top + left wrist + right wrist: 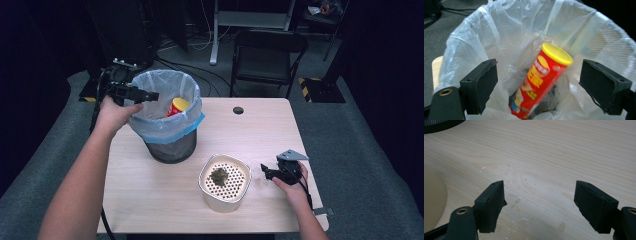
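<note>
My left tongs [537,85] gape wide, empty, over the chip can [540,81] at frame centre: light, slick, stiff cardboard, best pinched mid-body.

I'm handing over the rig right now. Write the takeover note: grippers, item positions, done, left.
Left gripper: open, empty, over the bin.
Right gripper: open, empty, low over the table beside the strainer container.
Red crisp tube: leaning inside the bin's bag, yellow lid up, apart from both pads.
Strainer container holds a dark clump.
Done: tube binned.
Left, probably: the clump; droplets on the table.
</note>
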